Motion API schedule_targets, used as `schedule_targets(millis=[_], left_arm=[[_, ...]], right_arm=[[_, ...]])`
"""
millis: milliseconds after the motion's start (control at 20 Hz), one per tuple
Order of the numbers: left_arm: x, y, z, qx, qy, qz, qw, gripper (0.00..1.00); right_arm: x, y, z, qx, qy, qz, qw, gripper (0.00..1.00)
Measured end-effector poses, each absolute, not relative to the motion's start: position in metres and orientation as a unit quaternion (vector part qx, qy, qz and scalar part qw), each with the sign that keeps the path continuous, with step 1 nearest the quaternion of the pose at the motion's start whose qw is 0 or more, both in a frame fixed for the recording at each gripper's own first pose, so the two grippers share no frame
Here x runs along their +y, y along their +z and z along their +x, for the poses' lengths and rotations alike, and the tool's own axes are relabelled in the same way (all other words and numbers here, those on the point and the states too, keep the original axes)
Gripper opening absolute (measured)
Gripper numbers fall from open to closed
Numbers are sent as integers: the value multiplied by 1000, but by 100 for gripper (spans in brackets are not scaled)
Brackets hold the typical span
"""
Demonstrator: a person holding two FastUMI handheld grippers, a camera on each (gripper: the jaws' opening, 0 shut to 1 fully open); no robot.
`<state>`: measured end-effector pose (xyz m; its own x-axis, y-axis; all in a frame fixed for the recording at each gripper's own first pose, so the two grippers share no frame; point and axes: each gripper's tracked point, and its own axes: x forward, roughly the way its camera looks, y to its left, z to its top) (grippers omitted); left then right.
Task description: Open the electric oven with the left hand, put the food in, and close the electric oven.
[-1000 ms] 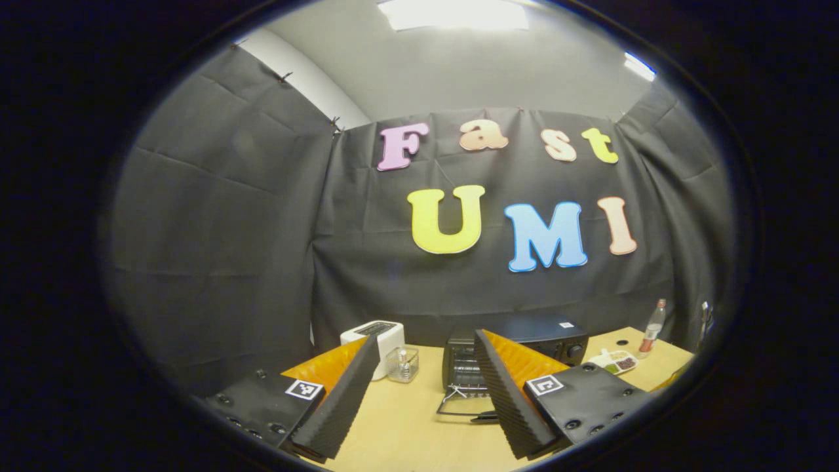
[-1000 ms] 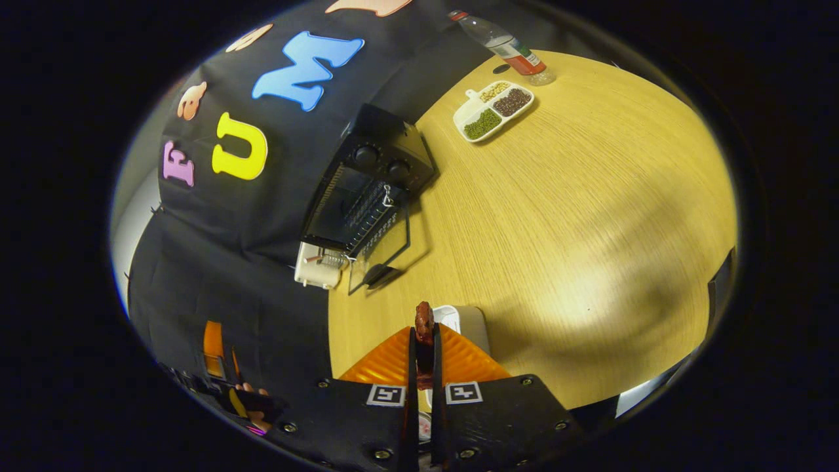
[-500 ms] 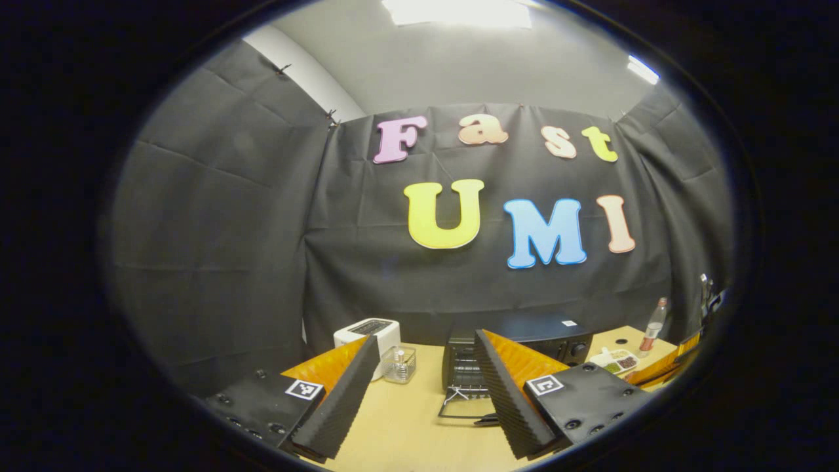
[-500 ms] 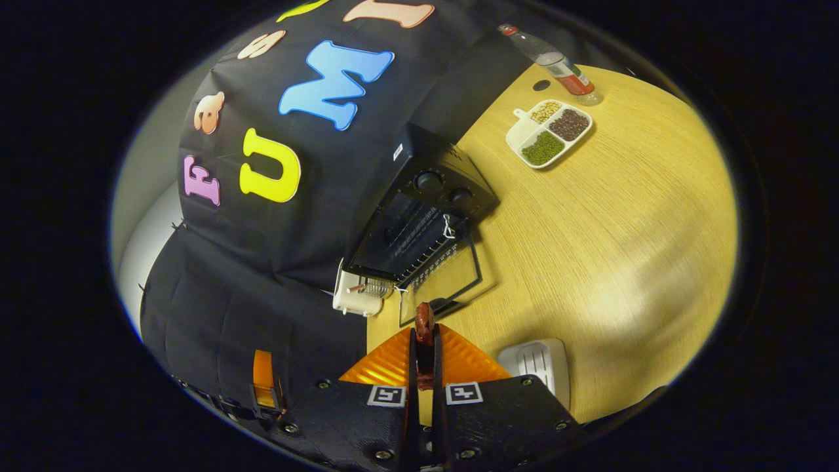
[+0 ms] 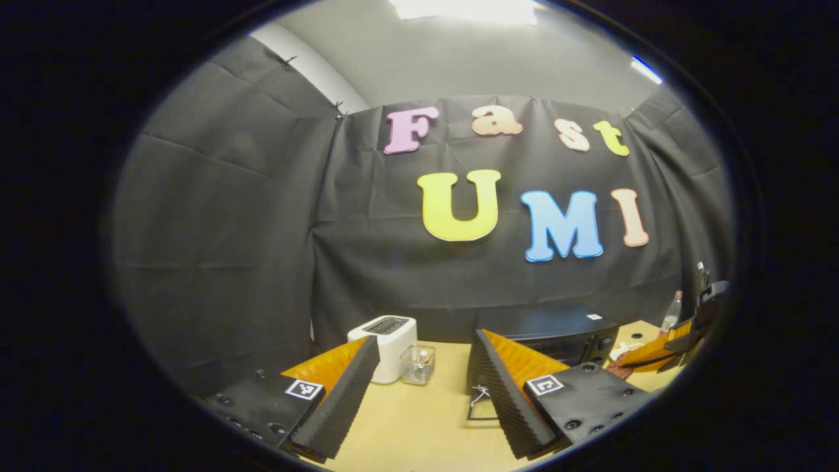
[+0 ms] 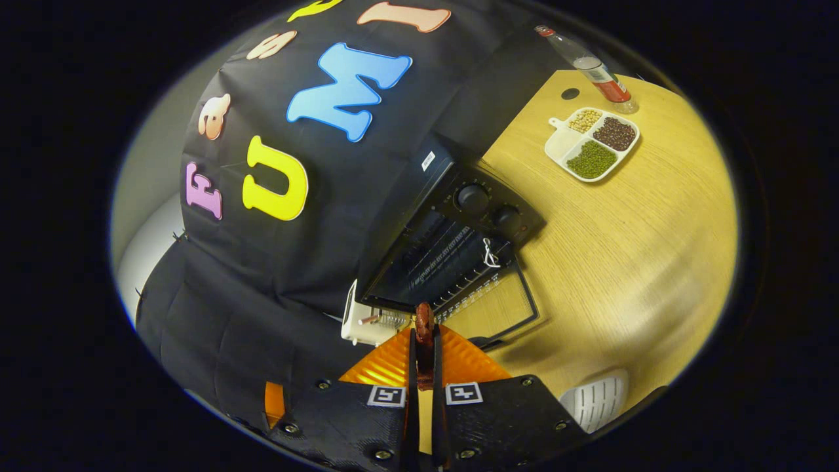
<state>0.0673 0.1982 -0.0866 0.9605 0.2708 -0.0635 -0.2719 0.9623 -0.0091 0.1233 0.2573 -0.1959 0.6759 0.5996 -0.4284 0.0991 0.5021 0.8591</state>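
Observation:
The black electric oven (image 6: 459, 223) stands against the wall with its glass door (image 6: 498, 305) folded down flat on the table. My right gripper (image 6: 424, 341) is shut on a reddish-brown piece of food (image 6: 424, 320), held just in front of and above the oven's open mouth. In the left gripper view the oven (image 5: 557, 324) sits partly behind my right finger, and its door frame (image 5: 480, 408) lies on the table. My left gripper (image 5: 426, 341) is open with nothing in it, back from the oven. The right gripper (image 5: 668, 341) shows at the far right.
A white toaster (image 5: 388, 337) and a small clear container (image 5: 419, 364) stand left of the oven. On the wooden table (image 6: 642, 249) are a sectioned white tray of beans (image 6: 593, 139), a bottle (image 6: 593, 64) and a white ribbed dish (image 6: 593, 400).
My right gripper has carried the food closer to the oven's open front. The left gripper has swung left, staying open, so the oven sits farther right in its view.

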Motion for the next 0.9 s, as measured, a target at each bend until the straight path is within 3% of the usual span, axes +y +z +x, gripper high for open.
schedule_targets(millis=[200, 300, 650, 700, 900], left_arm=[[217, -92, 78, 39, 132, 0, 990, 100], [225, -92, 84, 40, 130, 4, 991, 92], [252, -101, 87, 53, 144, 17, 988, 92], [256, -105, 85, 57, 147, 18, 987, 100], [268, -115, 80, 74, 164, 19, 983, 98]], right_arm=[[272, -200, 152, 345, 144, 478, 795, 8], [279, -202, 165, 331, 138, 477, 802, 8], [310, -217, 203, 303, 126, 475, 816, 8], [315, -221, 208, 304, 127, 476, 816, 7], [332, -231, 225, 297, 129, 471, 821, 7]])
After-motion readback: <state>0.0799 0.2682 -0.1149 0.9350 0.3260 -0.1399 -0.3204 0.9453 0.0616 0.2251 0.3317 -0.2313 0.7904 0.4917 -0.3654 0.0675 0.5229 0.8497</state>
